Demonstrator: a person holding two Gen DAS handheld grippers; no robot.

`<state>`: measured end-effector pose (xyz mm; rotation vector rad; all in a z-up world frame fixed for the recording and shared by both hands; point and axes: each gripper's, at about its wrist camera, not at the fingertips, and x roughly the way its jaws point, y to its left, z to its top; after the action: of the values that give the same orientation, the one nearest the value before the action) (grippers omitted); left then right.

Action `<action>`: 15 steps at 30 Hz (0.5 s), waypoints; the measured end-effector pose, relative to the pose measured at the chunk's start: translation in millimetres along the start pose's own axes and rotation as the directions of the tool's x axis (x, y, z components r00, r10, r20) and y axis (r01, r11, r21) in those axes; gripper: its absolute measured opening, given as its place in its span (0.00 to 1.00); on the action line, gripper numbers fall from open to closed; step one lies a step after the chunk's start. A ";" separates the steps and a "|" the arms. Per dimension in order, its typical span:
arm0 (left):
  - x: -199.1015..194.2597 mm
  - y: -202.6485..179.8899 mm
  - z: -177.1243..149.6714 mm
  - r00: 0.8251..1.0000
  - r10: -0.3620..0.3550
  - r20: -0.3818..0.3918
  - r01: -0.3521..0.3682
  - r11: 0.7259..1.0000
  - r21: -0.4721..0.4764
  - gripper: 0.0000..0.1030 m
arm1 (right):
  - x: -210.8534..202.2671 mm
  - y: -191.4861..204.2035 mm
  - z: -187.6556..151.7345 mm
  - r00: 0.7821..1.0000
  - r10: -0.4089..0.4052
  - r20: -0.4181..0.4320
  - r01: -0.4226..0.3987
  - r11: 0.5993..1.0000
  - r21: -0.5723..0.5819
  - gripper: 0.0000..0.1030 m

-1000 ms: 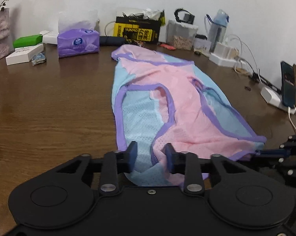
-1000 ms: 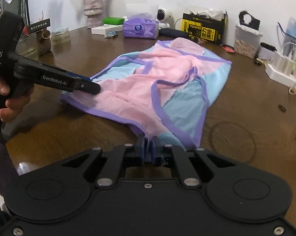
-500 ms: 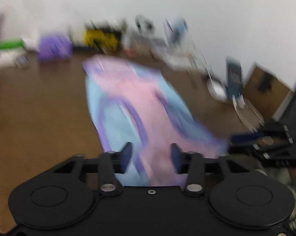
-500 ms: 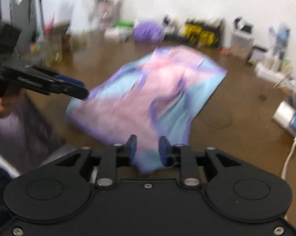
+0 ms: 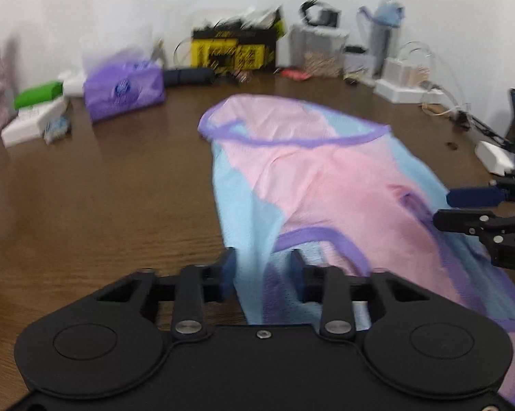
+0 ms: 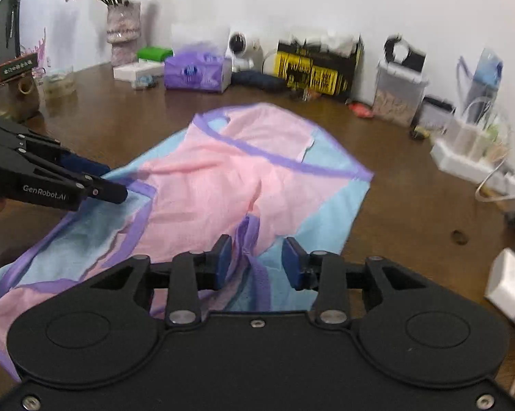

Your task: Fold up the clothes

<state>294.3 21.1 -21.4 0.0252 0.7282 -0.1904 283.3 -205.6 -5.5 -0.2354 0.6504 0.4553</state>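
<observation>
The left gripper has its jaws closing around the near blue edge of the pink, blue and purple mesh garment, the pads not yet pressing on it. The right gripper is closing likewise over a purple-trimmed fold. The garment lies spread on the brown table, with a purple tissue pack beyond it by the wall.

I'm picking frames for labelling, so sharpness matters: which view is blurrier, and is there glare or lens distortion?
Left wrist view: motion blur smears the garment, tissue box and yellow box. Right wrist view: sharper, though the far clutter is soft; the vase reads clearly. Both: fisheye bending at the edges, soft sheen on the wooden table, no harsh glare.
</observation>
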 end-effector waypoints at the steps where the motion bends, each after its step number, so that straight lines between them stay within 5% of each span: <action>1: 0.0 2.9 -0.6 1.000 0.002 0.000 -0.002 1.000 -0.015 0.04 | 5.1 -1.4 -2.2 1.000 0.009 -0.013 -0.009 1.000 0.011 0.14; 2: -0.7 9.6 -1.6 1.000 0.003 -0.001 -0.003 0.999 -0.051 0.03 | 5.5 -3.1 -4.3 1.000 0.005 -0.014 -0.005 1.000 0.018 0.06; 12: -13.7 26.7 -11.1 1.000 0.025 0.019 -0.022 0.989 -0.146 0.05 | -20.1 -38.4 -33.7 0.997 -0.082 -0.003 0.082 0.988 0.133 0.07; 14: -19.8 23.9 -8.4 0.999 0.033 0.013 -0.031 0.989 -0.145 0.23 | -24.7 -36.7 -35.0 0.995 -0.100 0.004 0.098 0.987 0.127 0.25; 15: -26.9 23.4 -8.4 0.999 0.025 0.026 -0.021 0.989 -0.146 0.44 | -28.4 -34.8 -34.8 0.994 -0.109 0.011 0.107 0.987 0.120 0.28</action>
<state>273.4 49.2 -10.9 -0.1083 0.7118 -0.1149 261.6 -257.7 -12.2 -0.1519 0.6427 0.3129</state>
